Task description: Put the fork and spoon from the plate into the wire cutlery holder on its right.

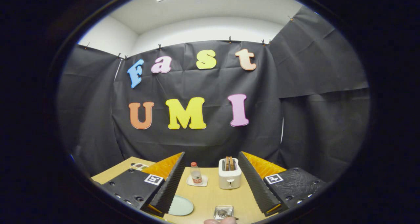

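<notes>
From the gripper view, the gripper (210, 184) was held above a light wooden table (210, 197), its two fingers (170, 184) spread wide apart with nothing between them. Each finger body carried a square black-and-white marker tag (153, 179); no readable writing showed on either.

Between the fingers and close in, a pale green plate (180, 205) lay on the table beside the left finger; no cutlery could be made out on it. To the plate's right, near the table's front, sat the wire cutlery holder (223, 212), with metal pieces inside that looked like cutlery, though too small to tell fork from spoon. Just in front of the holder, a person's fingertips (220, 221) showed.

Farther back, a small clear bottle (196, 173) with a red cap and an unreadable label stood upright on a white coaster (197, 181). Beside it, to the right, a white toaster (229, 178) held two brown slices upright in its slots. Beyond the left finger, a printed card (140, 166) lay flat, its print illegible.
</notes>
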`<state>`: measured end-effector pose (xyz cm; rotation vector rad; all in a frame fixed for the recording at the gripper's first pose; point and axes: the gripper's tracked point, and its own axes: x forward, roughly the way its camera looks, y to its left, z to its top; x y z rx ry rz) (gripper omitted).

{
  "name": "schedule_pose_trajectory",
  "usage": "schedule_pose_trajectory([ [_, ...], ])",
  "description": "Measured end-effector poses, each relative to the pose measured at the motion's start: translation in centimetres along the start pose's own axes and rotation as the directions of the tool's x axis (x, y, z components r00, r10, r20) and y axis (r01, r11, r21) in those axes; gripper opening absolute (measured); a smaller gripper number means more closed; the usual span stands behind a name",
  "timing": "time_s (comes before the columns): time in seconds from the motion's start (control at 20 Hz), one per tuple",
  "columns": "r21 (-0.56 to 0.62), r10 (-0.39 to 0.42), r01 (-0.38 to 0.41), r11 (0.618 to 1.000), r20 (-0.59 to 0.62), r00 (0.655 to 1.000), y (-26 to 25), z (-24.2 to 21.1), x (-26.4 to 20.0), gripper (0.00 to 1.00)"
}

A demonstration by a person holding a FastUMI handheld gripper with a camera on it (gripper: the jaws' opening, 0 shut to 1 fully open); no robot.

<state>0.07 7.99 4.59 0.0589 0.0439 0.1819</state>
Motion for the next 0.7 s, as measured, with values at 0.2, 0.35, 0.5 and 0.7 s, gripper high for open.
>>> schedule_pose_trajectory([
  [0.2,0.0,0.0,0.0,1.0,0.0,1.0,0.0,-0.05,0.07,0.96],
  [0.35,0.0,-0.002,0.002,1.0,0.002,1.0,-0.04,-0.08,0.12,0.96],
  [0.5,0.0,-0.006,0.006,1.0,0.006,1.0,-0.03,-0.07,0.17,0.96],
  [0.7,-0.003,-0.007,0.007,1.0,0.015,1.0,-0.06,0.09,0.1,0.96],
])
